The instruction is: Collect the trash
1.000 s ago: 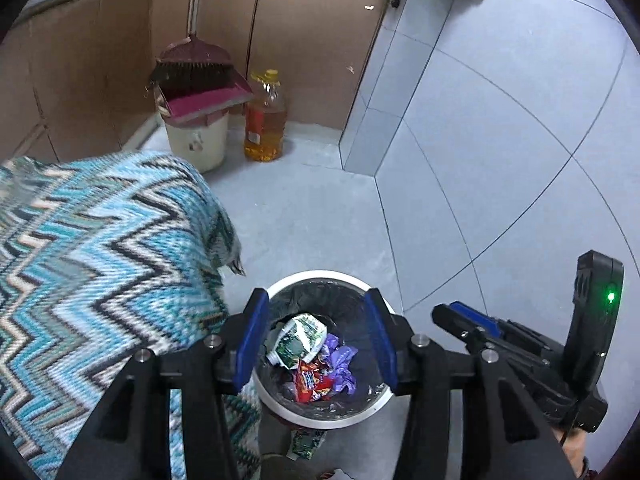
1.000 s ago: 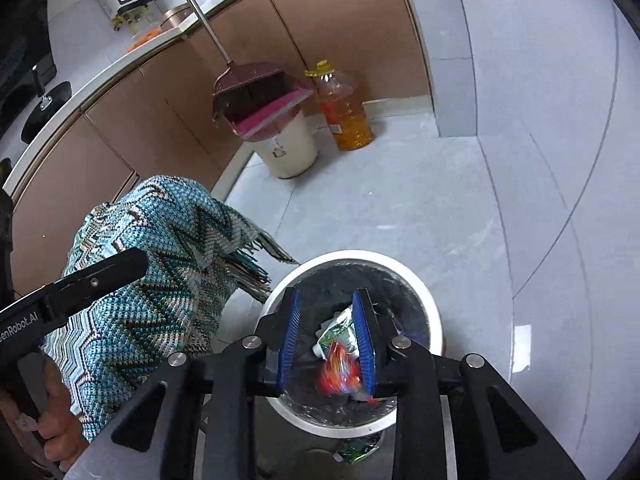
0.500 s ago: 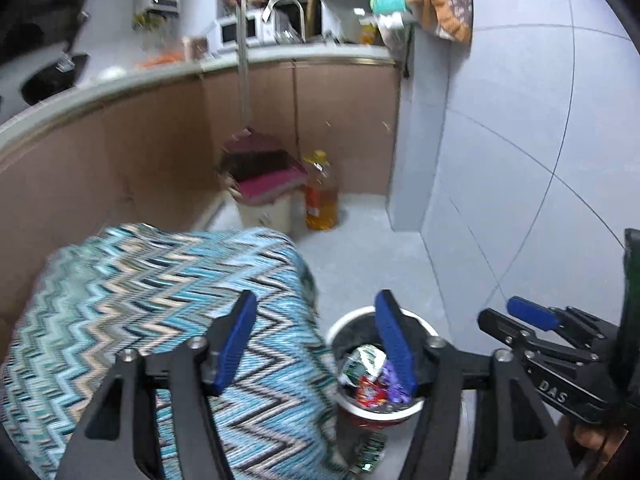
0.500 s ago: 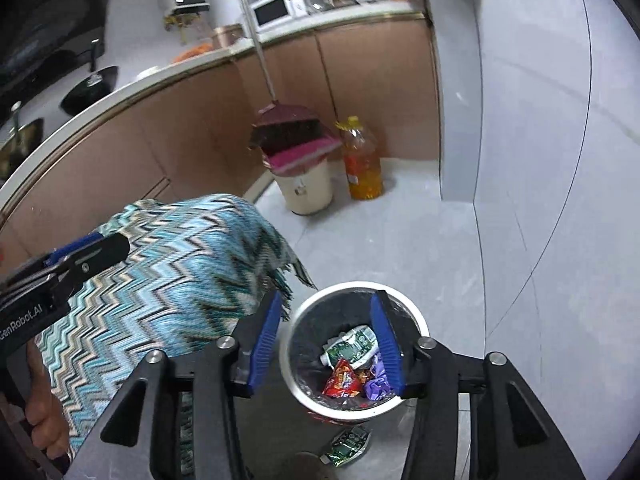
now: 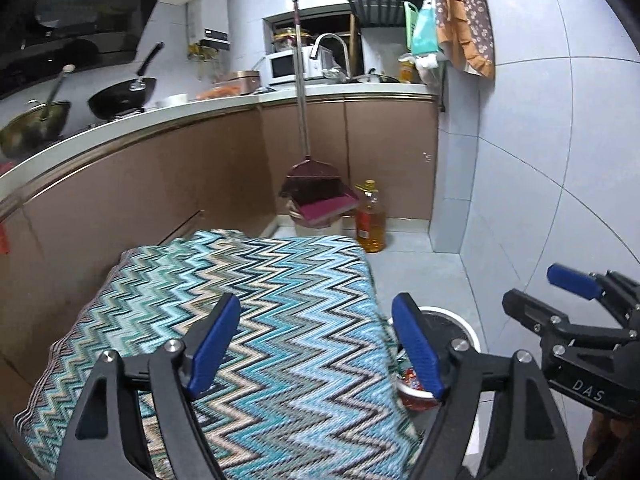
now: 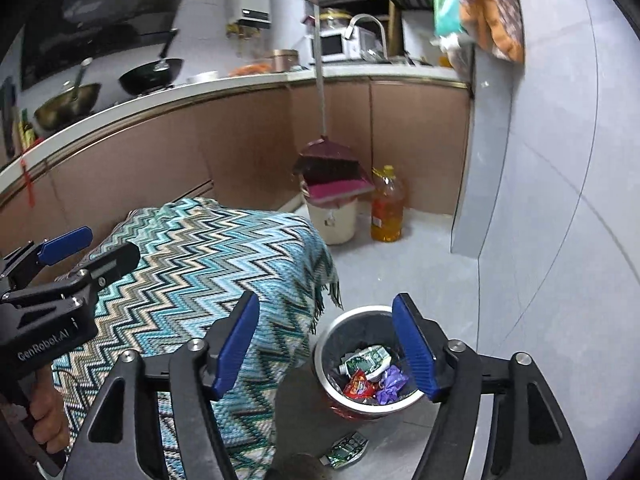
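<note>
Both claws have risen and tipped up from over the trash bin [image 6: 362,364] since a second ago, so the kitchen counter now fills the top of each view. The bin stands on the floor [image 6: 420,276] just beside the zigzag cloth [image 6: 208,264] that drapes the tabletop. In it lie a green-and-white pouch [image 6: 366,360], a red wrapper [image 6: 358,385] and a purple wrapper [image 6: 392,380]. One more green packet [image 6: 346,445] lies on the floor in front of the bin, apart from it.

The right claw [image 6: 326,346] is empty, its jaws opening, and the bin shows between and below its blue pads. The left claw [image 5: 316,346] hangs over the cloth, likewise empty, its jaws opening and already wide (the bin peeks out behind its right finger). A hand [image 6: 46,416] grips the left claw's handle.

Farther back, a broom and dustpan [image 6: 332,176] rest on a pale bucket [image 6: 332,220], with a bottle of oil [image 6: 387,208] just beside it against the brown cabinets [image 6: 240,144].
</note>
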